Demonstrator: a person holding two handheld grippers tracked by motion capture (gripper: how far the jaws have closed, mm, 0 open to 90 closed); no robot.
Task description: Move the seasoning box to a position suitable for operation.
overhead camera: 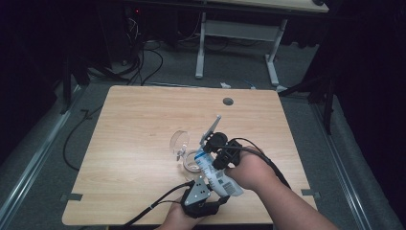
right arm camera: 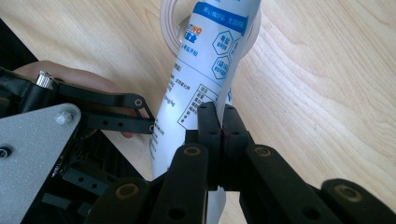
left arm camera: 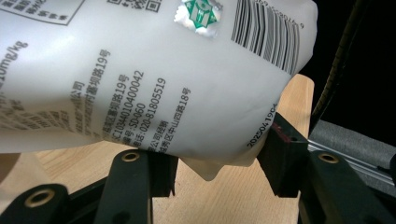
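A white pouch with blue print (overhead camera: 216, 173) is held tilted over the table (overhead camera: 139, 120), its top end down at a clear glass jar (overhead camera: 190, 162). My left gripper (overhead camera: 208, 186) holds the pouch's bottom end; in the left gripper view its jaws press on the pouch (left arm camera: 154, 70) from both sides, around the left gripper (left arm camera: 217, 158). My right gripper (overhead camera: 212, 157) comes from the right. In the right gripper view my right gripper (right arm camera: 218, 122) is shut on the pouch's (right arm camera: 205, 60) side edge, above the jar's rim (right arm camera: 169, 25).
A clear round lid (overhead camera: 180, 141) stands beside the jar. A cable hole (overhead camera: 228, 101) sits near the table's far edge. Behind the table stand the white legs of another desk (overhead camera: 201, 48), with cables (overhead camera: 143, 62) on the floor.
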